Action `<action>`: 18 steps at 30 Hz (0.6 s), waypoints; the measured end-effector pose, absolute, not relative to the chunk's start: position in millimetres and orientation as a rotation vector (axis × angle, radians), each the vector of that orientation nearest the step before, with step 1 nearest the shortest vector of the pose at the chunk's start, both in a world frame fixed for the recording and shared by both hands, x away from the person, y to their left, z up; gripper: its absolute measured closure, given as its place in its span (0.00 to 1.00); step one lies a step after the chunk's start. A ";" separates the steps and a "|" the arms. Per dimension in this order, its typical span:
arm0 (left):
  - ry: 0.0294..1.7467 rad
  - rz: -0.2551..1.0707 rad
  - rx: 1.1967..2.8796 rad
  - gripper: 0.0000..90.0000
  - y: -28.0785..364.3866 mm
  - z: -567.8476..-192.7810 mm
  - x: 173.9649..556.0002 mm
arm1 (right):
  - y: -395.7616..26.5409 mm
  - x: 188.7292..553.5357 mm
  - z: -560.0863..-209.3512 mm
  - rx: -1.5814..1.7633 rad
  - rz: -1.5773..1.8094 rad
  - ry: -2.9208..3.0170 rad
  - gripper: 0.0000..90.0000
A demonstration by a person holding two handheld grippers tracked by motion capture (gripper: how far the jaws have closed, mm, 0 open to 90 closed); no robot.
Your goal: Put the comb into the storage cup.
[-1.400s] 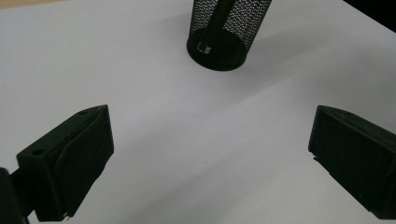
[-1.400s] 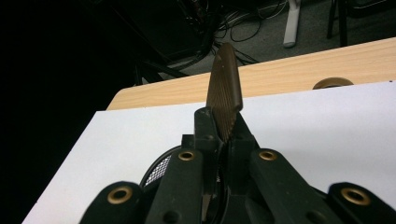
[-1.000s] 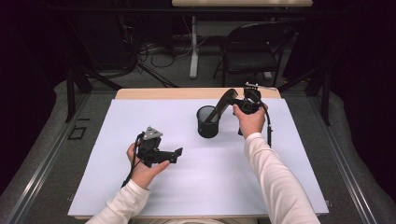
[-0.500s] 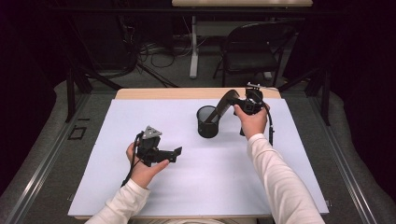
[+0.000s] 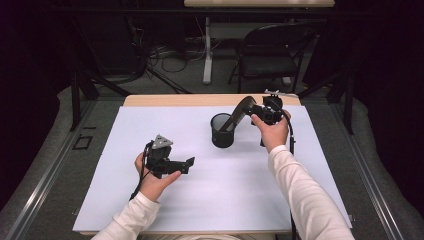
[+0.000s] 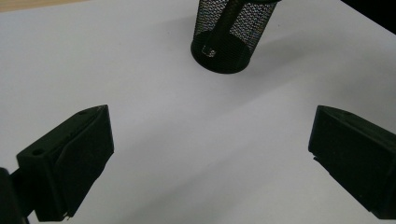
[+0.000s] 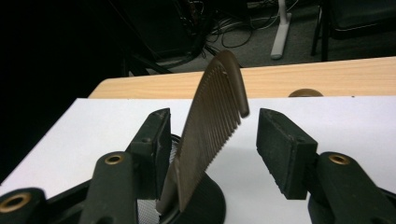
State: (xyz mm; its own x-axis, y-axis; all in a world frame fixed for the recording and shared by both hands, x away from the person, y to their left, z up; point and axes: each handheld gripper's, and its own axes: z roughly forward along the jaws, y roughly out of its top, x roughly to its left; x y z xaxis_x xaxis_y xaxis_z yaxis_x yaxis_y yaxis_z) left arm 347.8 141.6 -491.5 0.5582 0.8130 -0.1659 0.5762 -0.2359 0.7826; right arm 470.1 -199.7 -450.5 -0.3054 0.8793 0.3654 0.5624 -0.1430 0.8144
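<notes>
Release of the comb (image 7: pixel 212 128) is the step in hand, as we judge it. Our right gripper (image 7: pixel 210 144) has just been opening its jaws; the brown comb stands between them, leaning against the left pad (image 7: pixel 161 140), and the other pad is apart from it. The comb's lower end sits inside the black mesh cup (image 5: pixel 222 131), which stands upright on the white table (image 5: pixel 100 200) near the far edge. Our left gripper (image 5: pixel 186 165) rests wide open and empty, well apart from the cup. Next we probably need to draw the right gripper back and up without catching the comb, so the cup does not tip.
</notes>
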 end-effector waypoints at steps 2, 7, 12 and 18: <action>1.123 0.350 1.934 0.00 141.3 -491.9 347.9 | -201.2 469.0 -449.8 1.612 1.420 1.822 0.48; 1.122 0.346 1.936 0.00 141.6 -491.6 348.0 | -205.8 466.4 -447.3 1.590 1.395 1.840 0.44; 1.126 0.345 1.928 0.00 141.5 -492.1 348.6 | -209.7 462.6 -444.5 1.576 1.394 1.868 0.40; 1.128 0.341 1.929 0.00 141.5 -492.1 348.6 | -213.3 455.3 -441.1 1.517 1.353 1.905 0.39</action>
